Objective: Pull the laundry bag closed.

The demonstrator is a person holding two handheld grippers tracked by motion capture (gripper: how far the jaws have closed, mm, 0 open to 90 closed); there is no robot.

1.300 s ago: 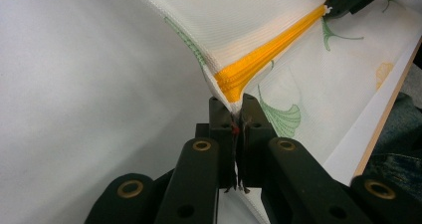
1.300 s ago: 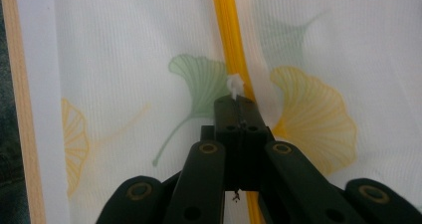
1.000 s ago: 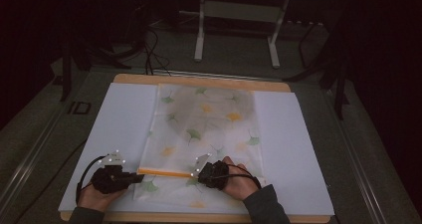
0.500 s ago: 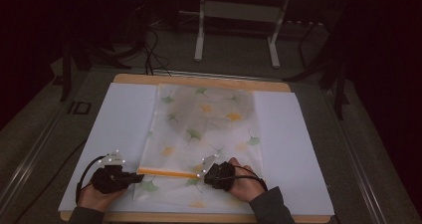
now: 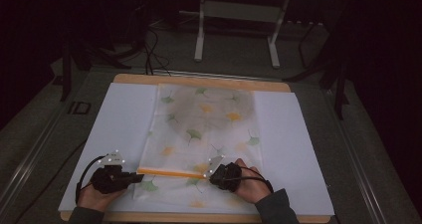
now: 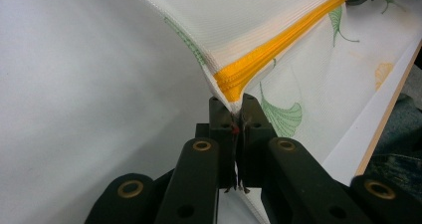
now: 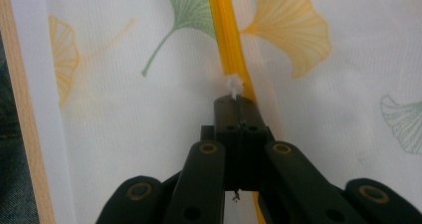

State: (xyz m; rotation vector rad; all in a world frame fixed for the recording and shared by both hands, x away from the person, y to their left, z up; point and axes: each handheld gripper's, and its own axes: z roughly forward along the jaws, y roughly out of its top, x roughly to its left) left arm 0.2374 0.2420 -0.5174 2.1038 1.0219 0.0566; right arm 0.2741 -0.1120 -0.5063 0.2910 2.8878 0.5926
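Observation:
A white mesh bag [image 5: 209, 119] printed with green and yellow ginkgo leaves lies flat on a white sheet [image 5: 119, 119]. An orange zipper [image 5: 171, 172] runs across its near end. My left gripper [image 5: 138, 175] is shut on the bag's corner at the zipper's left end; in the left gripper view the jaws [image 6: 236, 107] pinch the mesh and lift it slightly off the sheet. My right gripper [image 5: 209, 171] is shut on the white zipper pull [image 7: 234, 84], with the zipper [image 7: 224, 30] running straight ahead of it.
The white sheet covers a wooden table whose edge [image 5: 199, 79] shows at the back and front. A metal stand [image 5: 239, 15] and cables [image 5: 149, 50] lie on the dark floor beyond. A person's hands hold both grippers near the front edge.
My right gripper has slid a little to the right along the zipper, so a longer stretch of orange shows between the grippers. The left gripper has stayed where it was.

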